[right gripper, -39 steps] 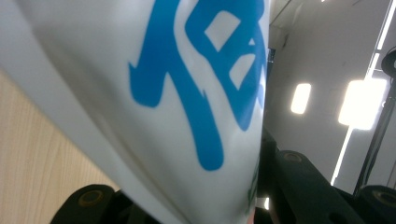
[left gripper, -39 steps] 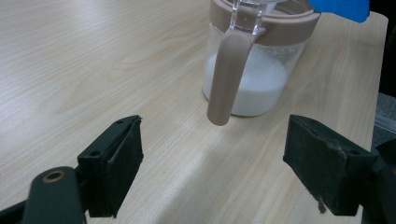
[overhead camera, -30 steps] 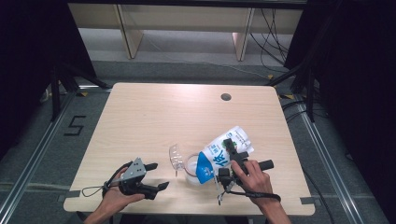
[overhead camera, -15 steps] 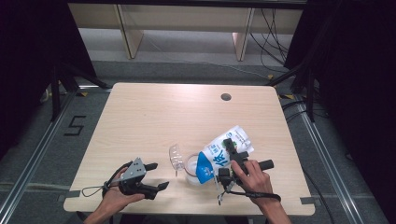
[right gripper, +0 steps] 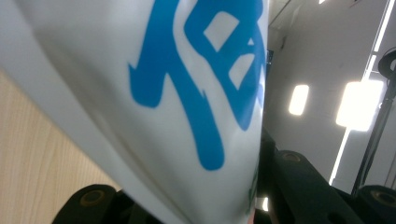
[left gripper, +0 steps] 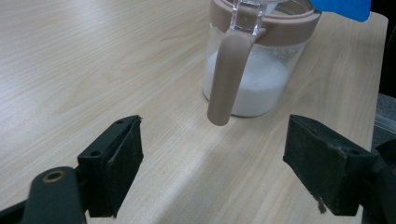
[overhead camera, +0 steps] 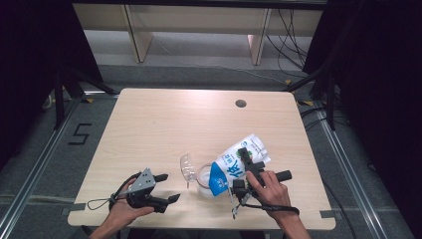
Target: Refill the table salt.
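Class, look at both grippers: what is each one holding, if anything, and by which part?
The right gripper clamps the white and blue bag across its middle, tilting it over the jar. The left gripper stands open, holding nothing.

Left gripper (overhead camera: 164,188) rests low, jaws wide apart (nothing between them); right gripper (overhead camera: 247,167) is tilted, clamped.

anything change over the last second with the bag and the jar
Nothing visibly changed. The right gripper still holds the white and blue bag tilted with its blue end over the clear jar of white powder. The left gripper stays open, resting on the table to the left of the jar, whose lid stands flipped open.
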Tool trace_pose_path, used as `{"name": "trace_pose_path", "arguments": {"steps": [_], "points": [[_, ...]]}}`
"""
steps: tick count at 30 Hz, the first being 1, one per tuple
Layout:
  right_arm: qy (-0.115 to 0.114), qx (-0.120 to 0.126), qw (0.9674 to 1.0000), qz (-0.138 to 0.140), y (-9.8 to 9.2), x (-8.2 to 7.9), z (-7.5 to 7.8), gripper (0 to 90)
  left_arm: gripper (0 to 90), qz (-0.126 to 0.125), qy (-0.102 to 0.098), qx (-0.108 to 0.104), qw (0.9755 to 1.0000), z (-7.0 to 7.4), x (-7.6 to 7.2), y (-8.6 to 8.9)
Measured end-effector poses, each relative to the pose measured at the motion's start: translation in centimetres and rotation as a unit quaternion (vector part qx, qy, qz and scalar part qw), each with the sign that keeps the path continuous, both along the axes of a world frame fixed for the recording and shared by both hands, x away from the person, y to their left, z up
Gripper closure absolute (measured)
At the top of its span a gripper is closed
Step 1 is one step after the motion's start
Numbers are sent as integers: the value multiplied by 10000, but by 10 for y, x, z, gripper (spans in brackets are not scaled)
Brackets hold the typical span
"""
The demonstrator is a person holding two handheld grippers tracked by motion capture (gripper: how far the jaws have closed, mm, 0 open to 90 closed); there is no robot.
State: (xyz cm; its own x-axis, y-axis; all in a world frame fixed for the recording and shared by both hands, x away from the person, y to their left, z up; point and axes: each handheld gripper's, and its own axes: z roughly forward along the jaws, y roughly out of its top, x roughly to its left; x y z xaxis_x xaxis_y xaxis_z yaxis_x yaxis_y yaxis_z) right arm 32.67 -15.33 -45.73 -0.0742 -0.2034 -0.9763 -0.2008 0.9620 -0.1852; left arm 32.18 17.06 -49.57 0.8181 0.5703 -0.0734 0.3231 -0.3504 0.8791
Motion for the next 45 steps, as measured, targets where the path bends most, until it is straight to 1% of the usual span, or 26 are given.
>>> {"name": "trace_pose_path", "arguments": {"steps": [1,2,4,6,7,8,10,11,12,17,18,22,23,26,28,35,37,39,40,42,43,45], "points": [[32,59,10000,-25,0,0,-1,735,190,1,2,-3,10000,0,0,0],[8,60,10000,-11,0,0,-1,735,190,1,1,-1,10000,0,0,0],[20,32,10000,4,0,0,0,736,190,0,2,-1,10000,0,0,0],[-20,-12,10000,29,0,0,0,736,190,2,0,-5,10000,0,0,0],[12,-45,10000,18,0,0,0,736,190,19,13,-10,10000,0,0,0],[17,-21,10000,9,0,0,0,736,190,0,-1,2,10000,0,0,0],[-26,-72,9999,68,0,1,1,737,190,2,-1,-4,10000,0,0,0],[8,-46,10000,17,0,0,0,737,190,1,-1,-5,10000,0,0,0],[-39,-60,9999,78,0,1,1,738,190,1,-1,-7,10000,0,0,0],[-25,-50,10000,74,0,1,1,738,190,15,8,-11,10000,0,0,0],[29,42,10000,-5,0,0,-1,739,190,17,9,-11,10000,0,0,0],[76,29,10000,17,0,1,-1,740,190,24,15,-15,10000,0,-1,0],[124,188,9997,-56,-1,0,-3,740,190,6,3,-8,10000,0,0,0],[118,167,9998,-49,-1,0,-3,740,190,29,21,-14,10000,0,-1,0],[108,135,9998,-26,-1,0,-2,741,190,0,0,-5,10000,0,0,0],[104,140,9998,-16,-1,0,-2,743,190,8,5,-9,10000,0,0,0],[17,7,10000,89,0,1,1,743,190,16,10,-11,10000,0,0,0],[39,143,9999,49,0,1,-1,743,190,26,17,-15,10000,0,-1,0],[42,142,9999,49,0,1,-1,743,190,6,4,-8,10000,0,0,0],[7,46,9999,139,0,2,1,744,190,23,13,-13,10000,0,0,0],[89,296,9995,-27,-1,0,-3,744,190,16,9,-9,10000,0,0,0],[66,239,9997,32,0,0,-2,744,190,16,8,-11,10000,0,0,0]]}}
